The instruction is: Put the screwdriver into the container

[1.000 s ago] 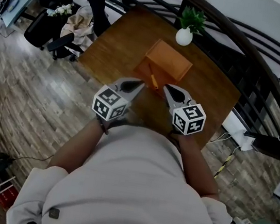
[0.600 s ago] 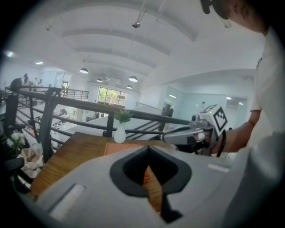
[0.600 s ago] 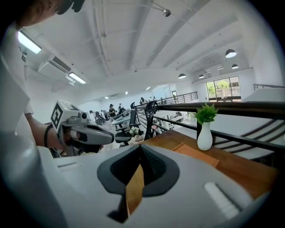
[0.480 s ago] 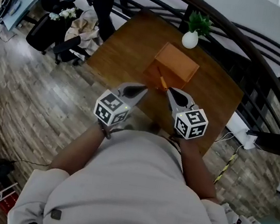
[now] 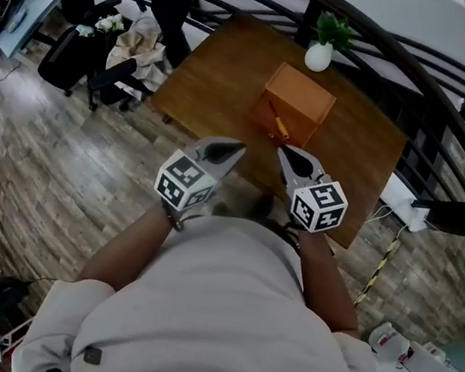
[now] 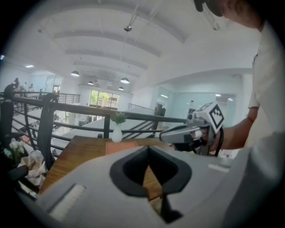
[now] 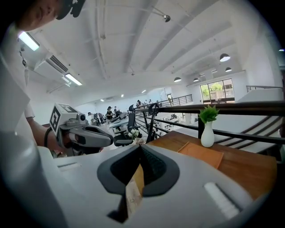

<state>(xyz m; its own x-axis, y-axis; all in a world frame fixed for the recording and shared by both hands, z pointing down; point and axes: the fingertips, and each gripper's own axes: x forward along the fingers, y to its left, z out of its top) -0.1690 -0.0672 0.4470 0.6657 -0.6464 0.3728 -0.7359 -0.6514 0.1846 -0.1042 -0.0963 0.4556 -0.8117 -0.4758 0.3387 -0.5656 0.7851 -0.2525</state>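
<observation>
**At the table's near edge: nothing picked up yet**

Closest to the body, the left gripper and the right gripper hang side by side, a little apart, near the front edge of the table. Each gripper's own view shows its jaws brought together at the tips with nothing between them, so both are empty.

Farther out on the wooden top lies the screwdriver, with an orange handle and a dark shaft. It is at the near side of the container, an orange box. Whether it touches the box or lies just beside it, I cannot tell. It appears to be outside, not in.

Behind the box stands a white vase with a green plant, then a dark railing.

Judgement: the task is at its start. Left to do: reach, open one gripper, grasp the handle, lift, lower into the box, release.
</observation>
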